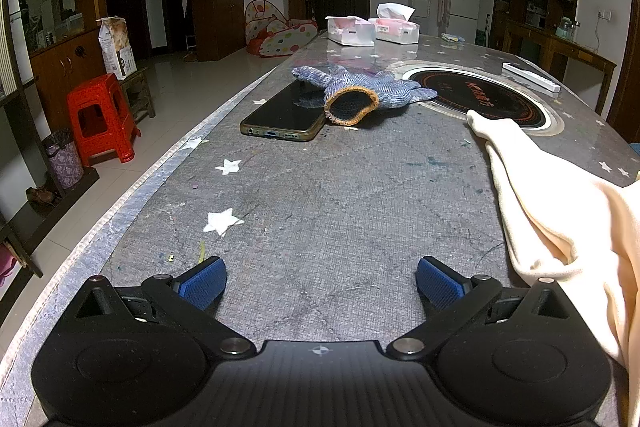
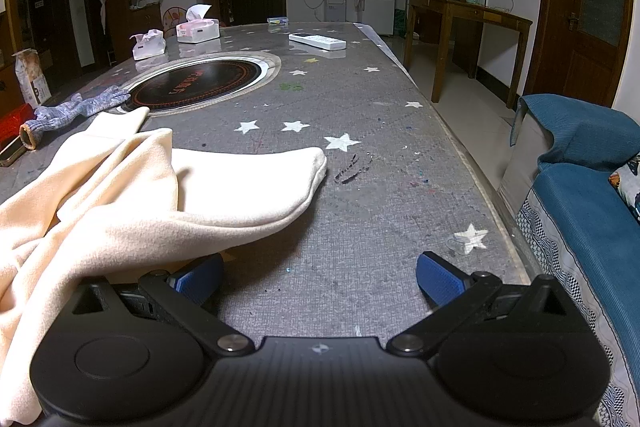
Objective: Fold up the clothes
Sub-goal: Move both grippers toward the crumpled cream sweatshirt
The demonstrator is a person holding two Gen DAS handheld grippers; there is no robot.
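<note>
A cream garment (image 1: 560, 219) lies crumpled on the grey star-patterned table (image 1: 320, 207), at the right of the left wrist view. In the right wrist view the garment (image 2: 120, 195) fills the left side, with one sleeve reaching right. My left gripper (image 1: 320, 281) is open and empty, low over bare table to the left of the garment. My right gripper (image 2: 318, 277) is open and empty; the cloth drapes over its left finger (image 2: 196, 279).
A phone (image 1: 286, 115) and a blue knit glove (image 1: 360, 93) lie ahead of the left gripper. A round inset cooktop (image 2: 196, 85), two tissue packs (image 2: 198, 29), and a white remote (image 2: 317, 41) sit farther back. A blue sofa (image 2: 580, 195) stands beside the table's right edge.
</note>
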